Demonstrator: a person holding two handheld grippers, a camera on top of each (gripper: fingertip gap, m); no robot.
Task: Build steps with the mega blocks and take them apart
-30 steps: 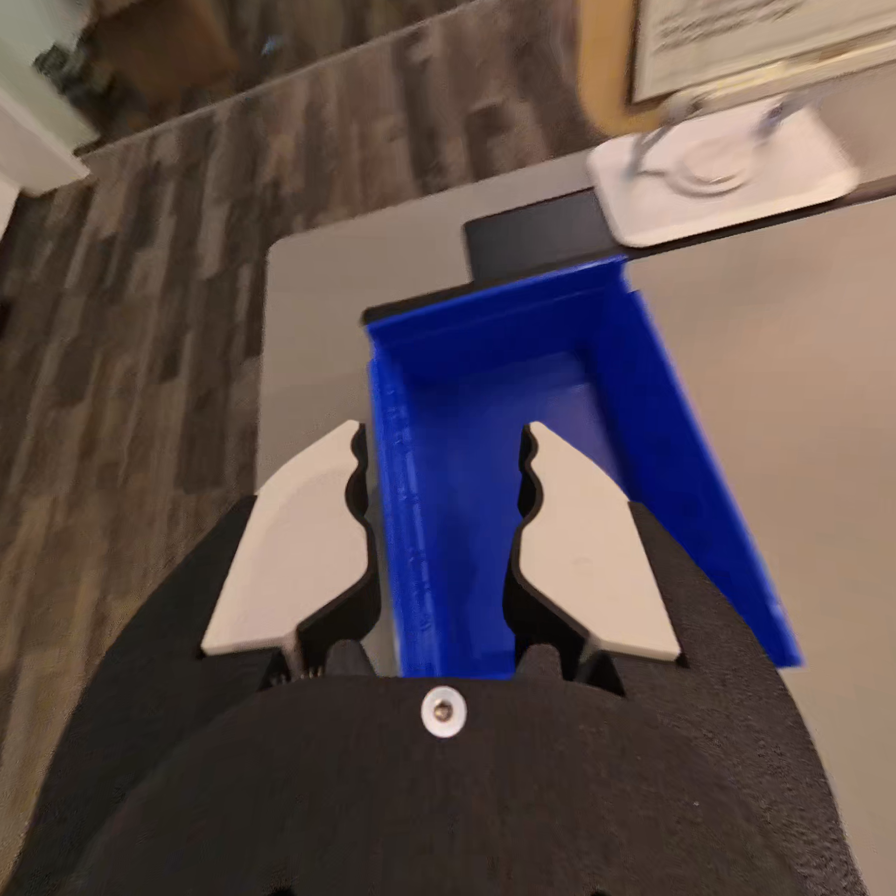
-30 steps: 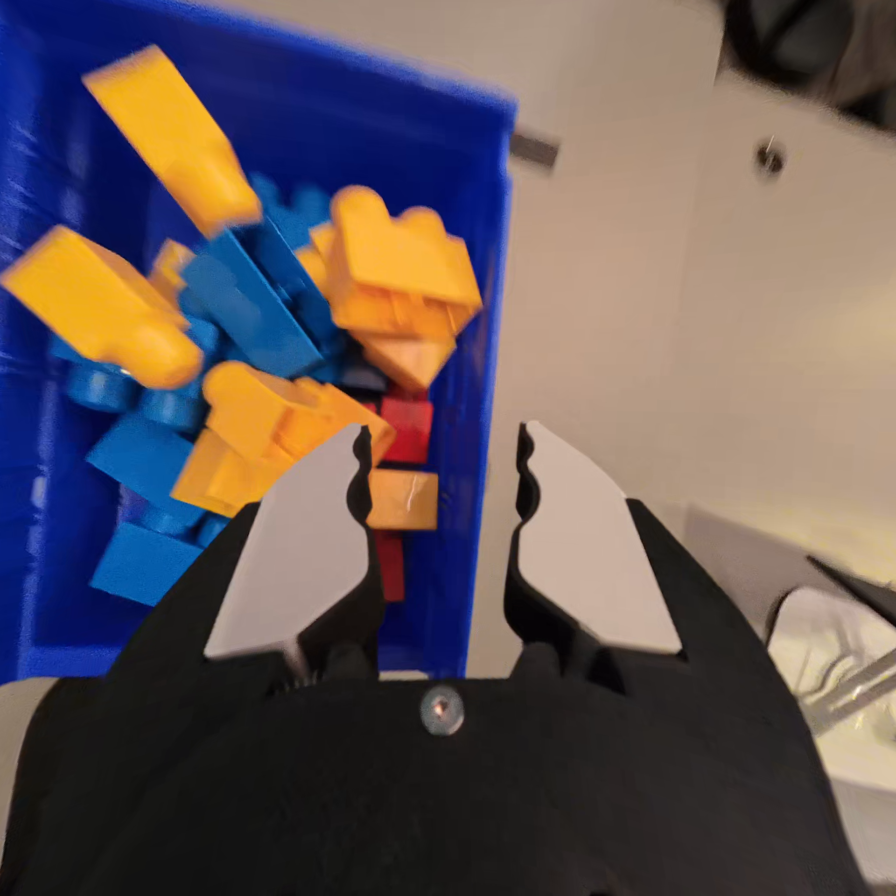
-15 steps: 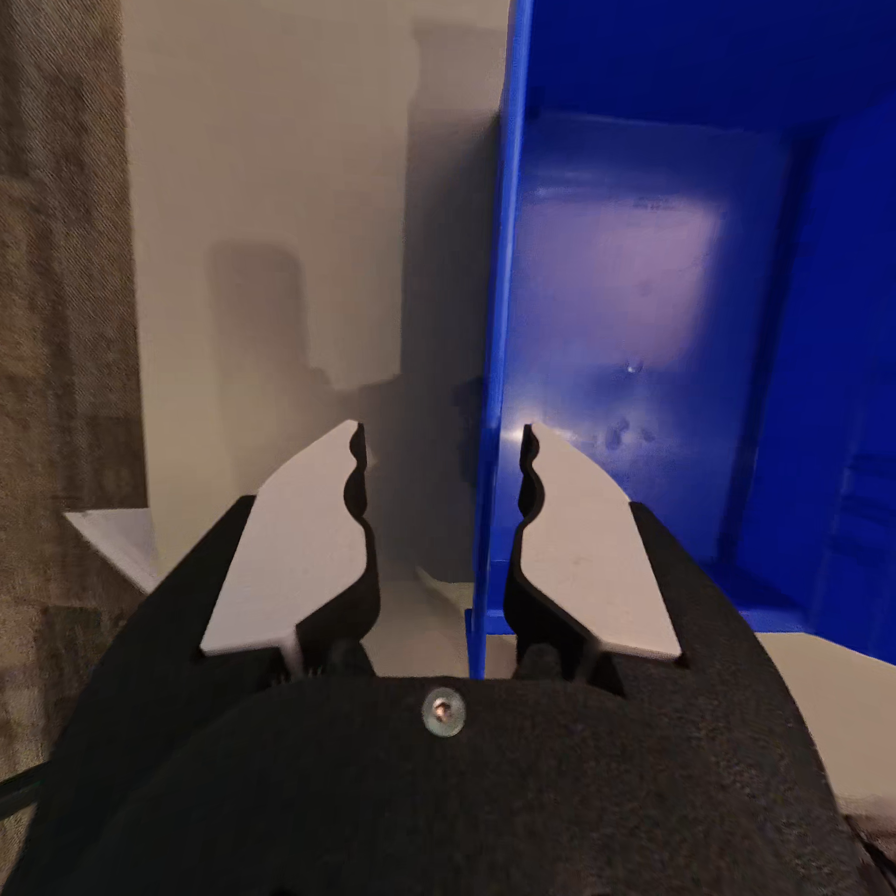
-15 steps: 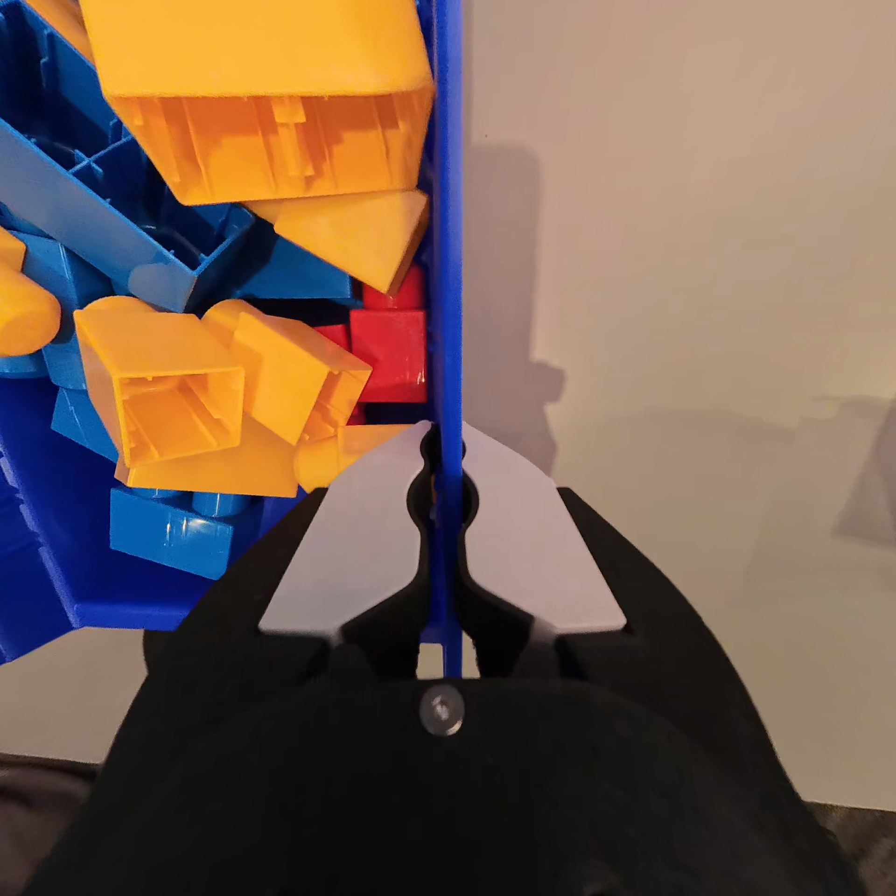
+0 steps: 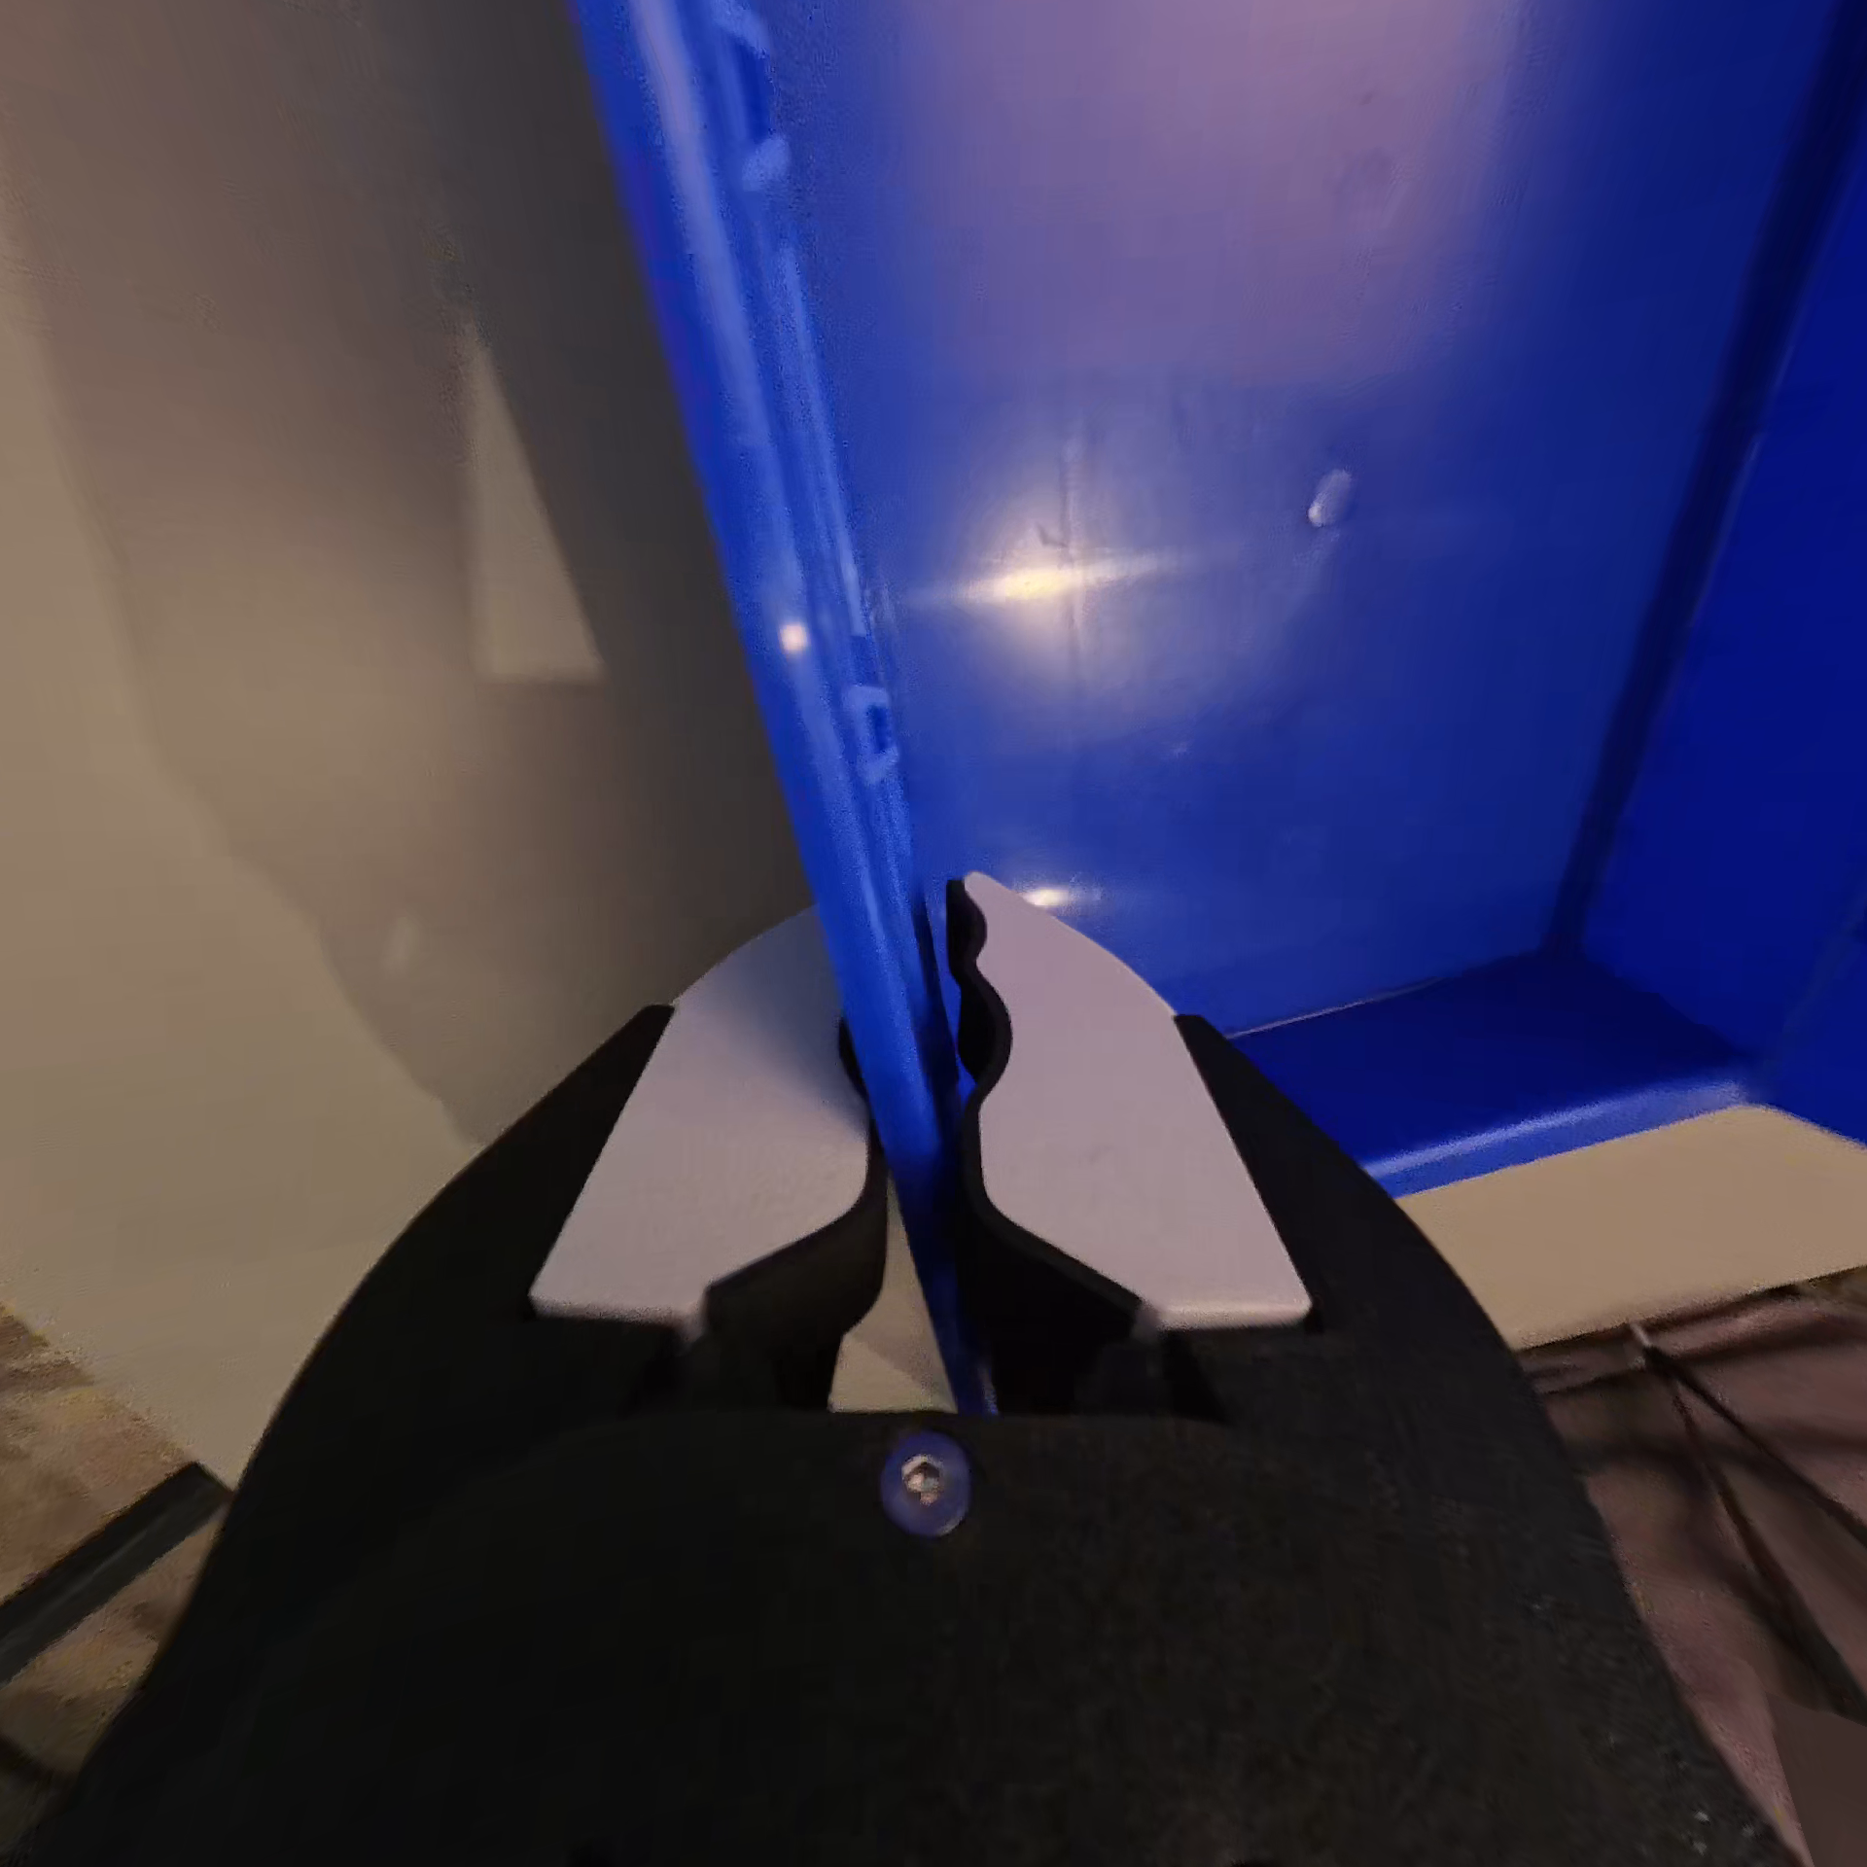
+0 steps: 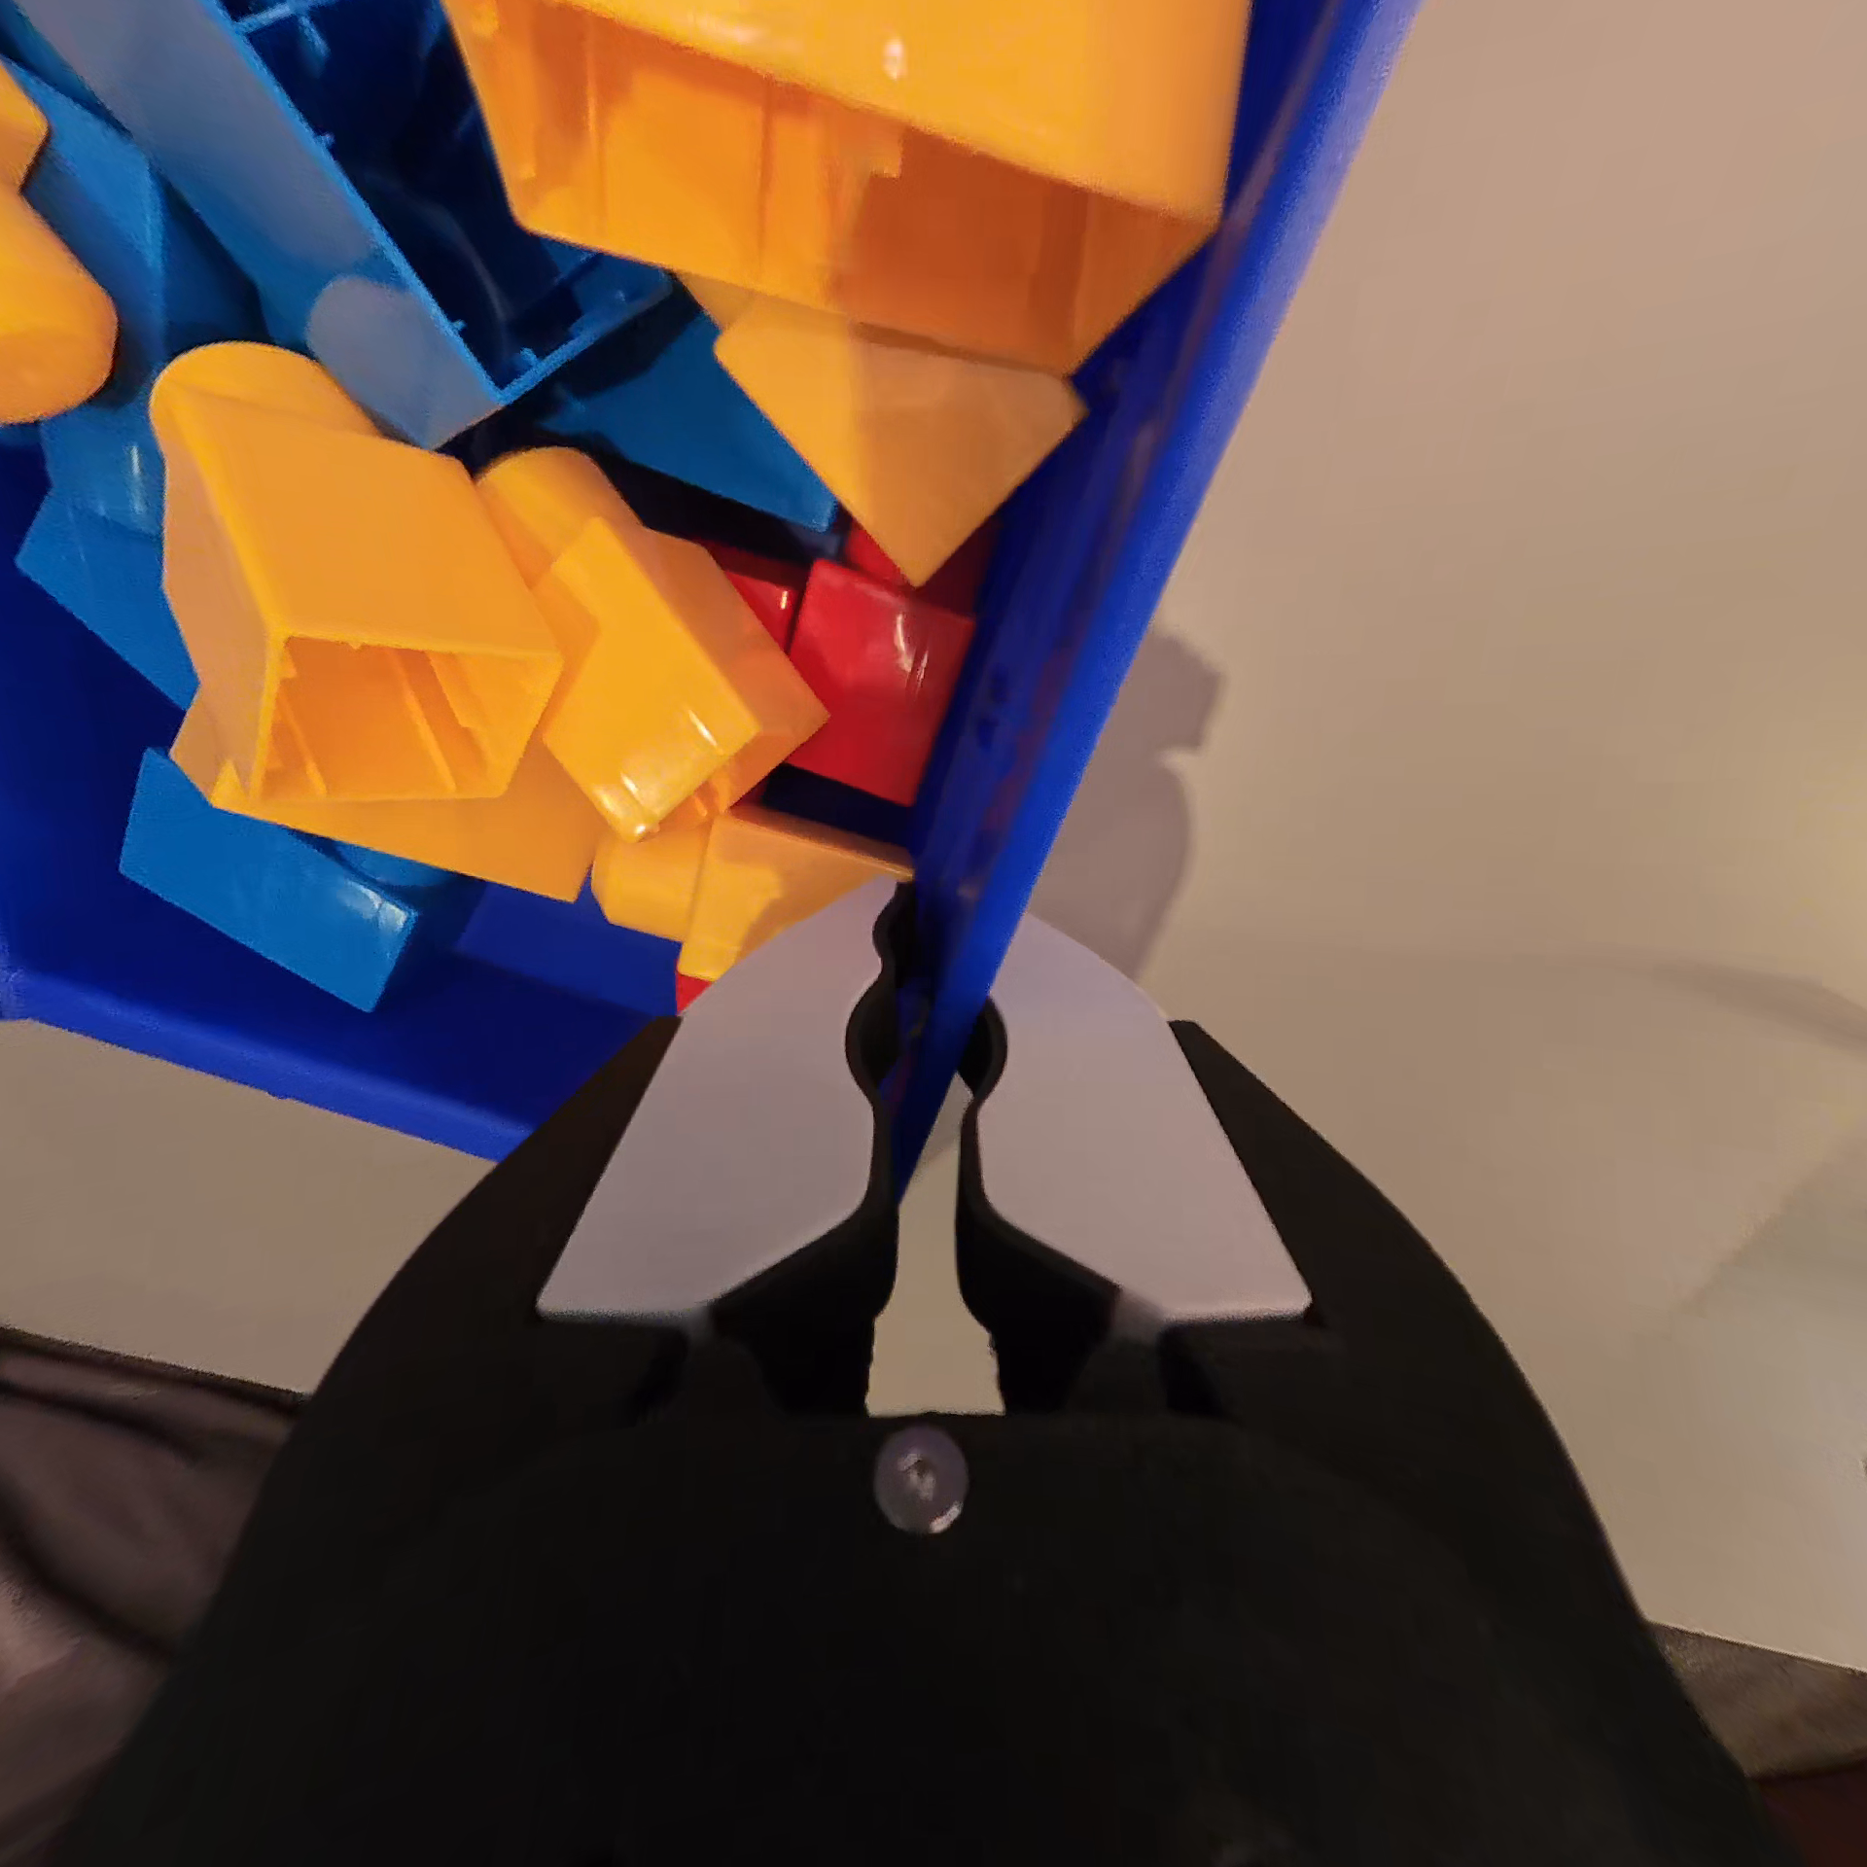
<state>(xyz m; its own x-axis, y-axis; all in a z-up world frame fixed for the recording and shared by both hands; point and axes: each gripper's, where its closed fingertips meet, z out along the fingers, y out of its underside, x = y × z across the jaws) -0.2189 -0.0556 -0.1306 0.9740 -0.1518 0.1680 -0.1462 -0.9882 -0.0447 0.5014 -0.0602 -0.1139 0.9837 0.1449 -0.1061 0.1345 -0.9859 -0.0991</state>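
A blue plastic bin (image 5: 1263, 606) fills the left wrist view, its inside bare on this side. My left gripper (image 5: 899, 970) is shut on the bin's left side wall (image 5: 808, 626), one finger outside and one inside. In the right wrist view my right gripper (image 6: 935, 945) is shut on the bin's right side wall (image 6: 1071, 647). Inside the bin lie several mega blocks: yellow ones (image 6: 354, 626), blue ones (image 6: 263, 889) and red ones (image 6: 869, 667), heaped against that wall. The bin looks tilted in both views.
The bin is over a pale table top (image 6: 1515, 707), which also shows in the left wrist view (image 5: 253, 707). The table's near edge (image 6: 1798, 1677) and dark floor lie below. Shadows of the grippers fall on the table.
My left gripper closed on the bin's left wall, which stood between its open fingers half a second ago. My right gripper closed on the right wall earlier and keeps hold. The bin has tilted.
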